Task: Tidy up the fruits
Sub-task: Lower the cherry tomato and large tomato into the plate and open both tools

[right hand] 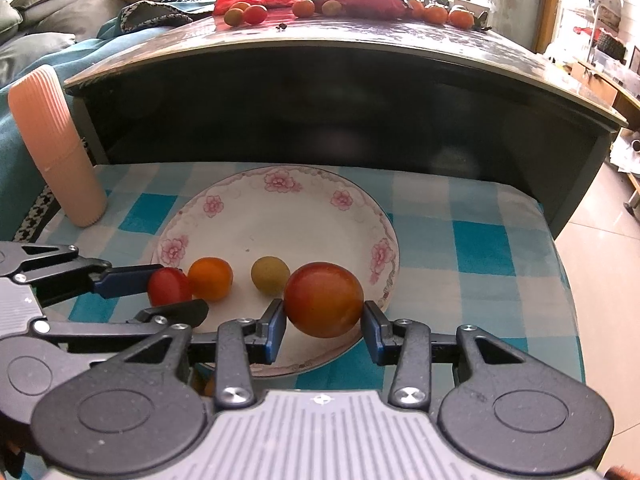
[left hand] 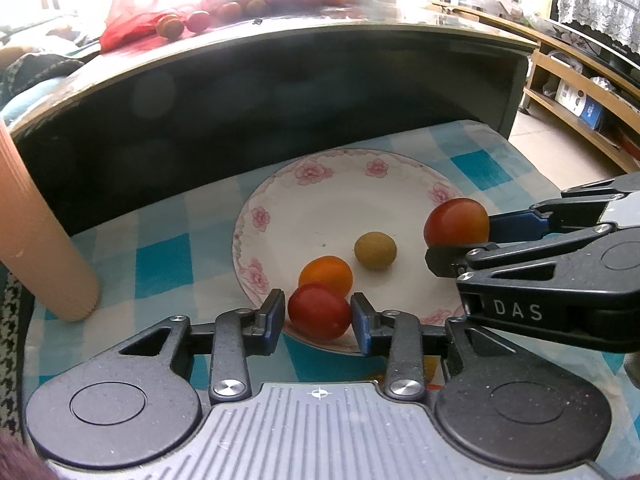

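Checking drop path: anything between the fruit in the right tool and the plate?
Nothing visible. The red-orange fruit in the right tool is over bare plate near its rim; the yellow-green fruit sits apart, to its left.

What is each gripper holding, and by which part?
The right gripper clamps the big red-orange tomato by its two sides. The left gripper only brackets the small red tomato; its pads seem not to press.

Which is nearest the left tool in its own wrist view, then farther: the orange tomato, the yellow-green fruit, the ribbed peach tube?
1. Orange tomato, just beyond the left tool.
2. Yellow-green fruit, mid-plate.
3. Ribbed peach tube, far left.
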### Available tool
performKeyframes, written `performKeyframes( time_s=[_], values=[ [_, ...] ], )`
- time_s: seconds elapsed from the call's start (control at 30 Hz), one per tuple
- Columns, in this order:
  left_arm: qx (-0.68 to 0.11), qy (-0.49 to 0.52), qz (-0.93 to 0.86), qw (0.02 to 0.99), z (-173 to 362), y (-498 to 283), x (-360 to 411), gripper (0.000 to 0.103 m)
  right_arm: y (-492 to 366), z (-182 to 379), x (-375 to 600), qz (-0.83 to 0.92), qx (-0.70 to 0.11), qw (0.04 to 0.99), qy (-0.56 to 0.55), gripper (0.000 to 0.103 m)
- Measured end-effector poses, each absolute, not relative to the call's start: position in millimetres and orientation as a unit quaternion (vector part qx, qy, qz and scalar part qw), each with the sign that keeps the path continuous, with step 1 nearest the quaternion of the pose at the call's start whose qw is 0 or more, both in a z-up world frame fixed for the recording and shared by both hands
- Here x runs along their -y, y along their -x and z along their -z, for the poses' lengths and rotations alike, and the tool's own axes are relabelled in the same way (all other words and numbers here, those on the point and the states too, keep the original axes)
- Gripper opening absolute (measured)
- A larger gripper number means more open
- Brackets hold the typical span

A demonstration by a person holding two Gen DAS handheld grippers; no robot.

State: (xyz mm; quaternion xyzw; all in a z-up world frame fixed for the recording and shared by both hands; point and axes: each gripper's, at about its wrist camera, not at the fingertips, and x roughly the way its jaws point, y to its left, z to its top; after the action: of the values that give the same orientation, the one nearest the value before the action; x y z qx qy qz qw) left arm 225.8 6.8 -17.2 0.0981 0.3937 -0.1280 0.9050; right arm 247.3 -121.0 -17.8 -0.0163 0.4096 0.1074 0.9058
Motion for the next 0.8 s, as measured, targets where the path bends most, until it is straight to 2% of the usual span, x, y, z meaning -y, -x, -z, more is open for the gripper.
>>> performKeyframes(
  time_s=[0.03,0.2,0.3,0.8],
  values=[
    [-0.394,-0.096,0.124,0.906,17.2,-226.1,-7.8,0.052,-247.4,17.3,120.7,-0.107,-0.410,0.906,0.016,0.055],
    [-0.396,-0.087,0.120,0.906,17.1,-226.6,-12.9,0.057,-245.9,15.5,121.5,-0.106,-0.407,0.907,0.013,0.056],
    [-0.392,-0.092,0.127,0.906,15.9,-223.7,-10.7,0.073,-245.0,14.2,121.8,-0.105,-0.405,0.908,0.012,0.056],
    [-0.396,-0.109,0.108,0.906,3.7,-205.7,-18.5,0.076,-233.5,-6.1,121.0,-0.108,-0.377,0.920,0.015,0.056]
  ],
)
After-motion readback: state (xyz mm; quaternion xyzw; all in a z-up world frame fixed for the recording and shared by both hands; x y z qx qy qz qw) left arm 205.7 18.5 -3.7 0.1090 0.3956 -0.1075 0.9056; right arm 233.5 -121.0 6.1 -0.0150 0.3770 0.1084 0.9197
